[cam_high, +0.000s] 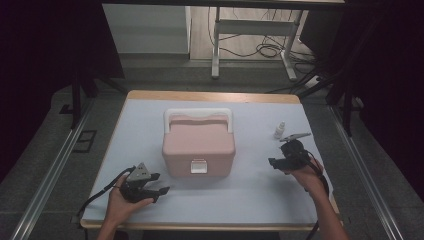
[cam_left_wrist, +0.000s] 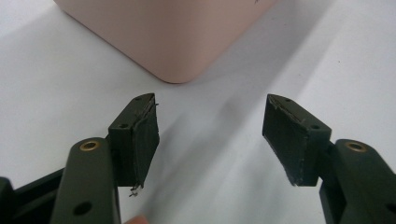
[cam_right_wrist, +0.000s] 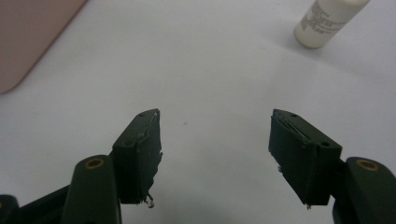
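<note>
**Both grippers standing open beside a closed pink box**

A pink lidded box (cam_high: 198, 147) with a white handle is sitting closed at the middle of the white-covered table (cam_high: 250, 192). The left gripper (cam_high: 156, 188) is hovering near the box's front left corner, jaws spread wide and holding nothing. The right gripper (cam_high: 274, 162) is resting well right of the box, likewise gaping and empty. A small white bottle (cam_high: 279, 130) is standing upright just beyond it.
</note>
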